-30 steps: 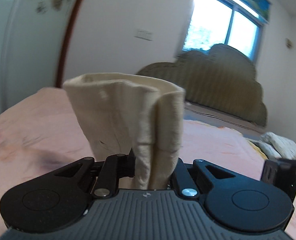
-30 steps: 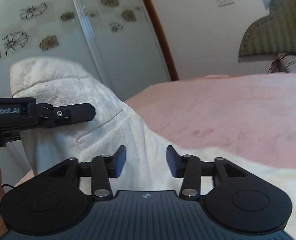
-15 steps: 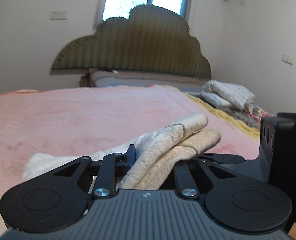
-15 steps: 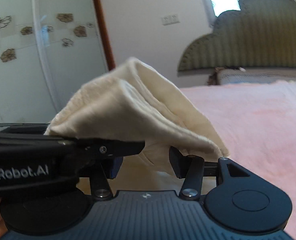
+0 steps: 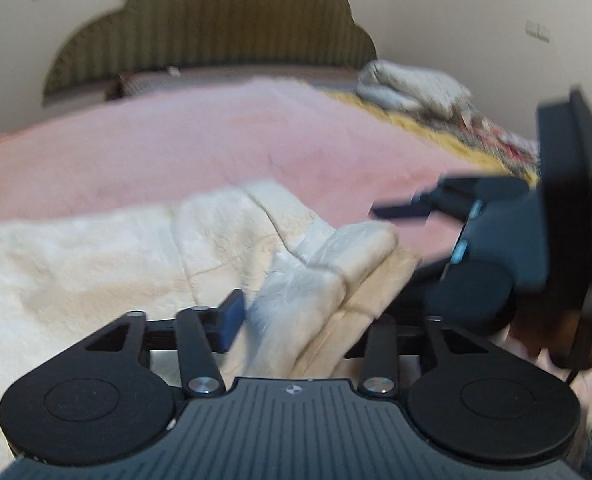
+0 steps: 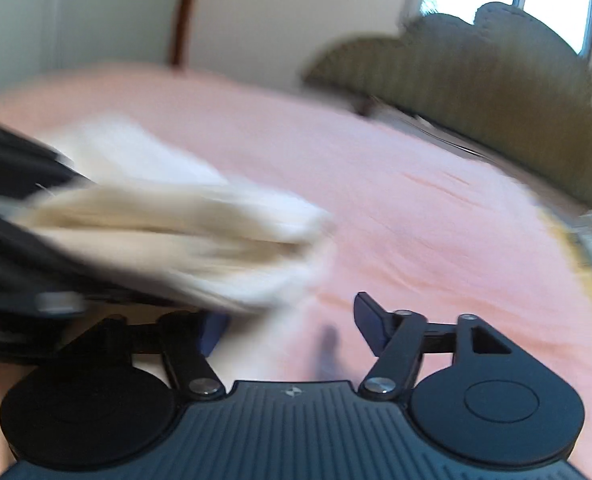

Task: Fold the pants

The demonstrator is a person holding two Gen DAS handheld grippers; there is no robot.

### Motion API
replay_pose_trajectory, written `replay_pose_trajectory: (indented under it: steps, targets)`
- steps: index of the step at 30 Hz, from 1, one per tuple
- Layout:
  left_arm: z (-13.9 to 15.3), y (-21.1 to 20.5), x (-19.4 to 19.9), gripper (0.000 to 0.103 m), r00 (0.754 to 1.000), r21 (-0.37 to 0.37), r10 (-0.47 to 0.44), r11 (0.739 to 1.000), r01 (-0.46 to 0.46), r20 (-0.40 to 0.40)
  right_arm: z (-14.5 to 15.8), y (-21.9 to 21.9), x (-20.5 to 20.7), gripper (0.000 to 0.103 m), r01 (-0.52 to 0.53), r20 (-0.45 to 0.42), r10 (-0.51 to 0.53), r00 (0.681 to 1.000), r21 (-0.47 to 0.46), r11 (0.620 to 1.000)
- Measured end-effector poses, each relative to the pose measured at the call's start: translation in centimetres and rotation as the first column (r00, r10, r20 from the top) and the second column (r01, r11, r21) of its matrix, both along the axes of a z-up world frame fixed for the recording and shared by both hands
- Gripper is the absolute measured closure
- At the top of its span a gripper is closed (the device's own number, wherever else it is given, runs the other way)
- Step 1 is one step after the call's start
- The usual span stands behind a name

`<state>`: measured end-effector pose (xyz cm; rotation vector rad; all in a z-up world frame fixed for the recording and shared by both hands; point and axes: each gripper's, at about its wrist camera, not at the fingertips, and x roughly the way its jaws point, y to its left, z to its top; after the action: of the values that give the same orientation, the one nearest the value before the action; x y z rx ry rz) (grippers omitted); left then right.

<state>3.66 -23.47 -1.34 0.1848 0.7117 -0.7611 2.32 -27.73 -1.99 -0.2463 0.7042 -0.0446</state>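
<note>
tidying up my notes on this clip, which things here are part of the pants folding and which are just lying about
Part of the job:
- cream textured pants
- left gripper, jaws just opened, cloth between them
- right gripper, jaws just opened

Lying about:
- pink fleece blanket
- olive scalloped headboard
- crumpled white bedding

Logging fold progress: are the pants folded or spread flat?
Folded: the cream pants lie doubled on the pink blanket, layered edges stacked.

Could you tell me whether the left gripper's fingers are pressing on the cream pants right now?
Apart. In the left wrist view the left finger pad stands clear of the fold of the cream pants lying between the just-opened jaws.
</note>
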Motion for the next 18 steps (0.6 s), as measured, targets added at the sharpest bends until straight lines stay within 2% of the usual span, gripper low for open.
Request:
replay_pose_trajectory:
  steps: [3, 5, 6, 8, 10, 14, 16, 18]
  targets:
    - [-0.9, 0.7, -0.3, 0.048, 1.0, 0.014, -0.019, 1.0, 0.019, 0.014, 1.1, -2.4, -1.1, 0.034, 0.143, 0.023, -0.144, 0.989, 0.046, 0.989]
    - [-0.1, 2.0, -0.1, 0.048, 1.0, -0.027, -0.014, 1.0, 0.013, -0.028, 2.0, -3.7, -1.7, 0.034, 0.225, 0.077, -0.236, 0.969, 0.125, 0.966]
    - [0.4, 3.1, 0.0, 0.048, 0.998, -0.066, -0.013, 0.998, 0.009, -0.054, 2.6, -4.0, -2.0, 0.034, 0.224, 0.104, -0.246, 0.964, 0.189, 0.956]
    - [1.3, 5.4, 0.3, 0.04, 0.996, -0.126, 0.009, 0.992, -0.02, -0.09, 3.7, -3.9, -2.2, 0.034, 0.15, 0.162, -0.211, 0.964, 0.326, 0.933]
    - [2.3, 7.7, 0.5, 0.034, 0.993, -0.16, 0.065, 0.984, -0.079, -0.094, 4.2, -3.0, -1.6, 0.034, 0.046, 0.194, -0.132, 0.972, 0.394, 0.918]
    - [4.1, 11.1, 0.6, 0.032, 0.992, -0.21, 0.096, 0.971, -0.111, -0.083, 3.8, 0.0, 0.9, 0.034, -0.077, 0.173, 0.015, 0.985, 0.355, 0.932]
    - [5.0, 12.7, 0.3, 0.03, 0.994, -0.249, 0.093, 0.963, -0.104, -0.056, 2.5, 0.7, 1.3, 0.034, -0.03, 0.089, 0.006, 0.996, 0.27, 0.963]
    - [5.1, 13.8, 0.6, 0.024, 0.992, -0.264, 0.12, 0.956, -0.125, -0.034, 0.7, 0.4, 2.1, 0.028, 0.047, 0.019, -0.051, 0.999, 0.16, 0.986]
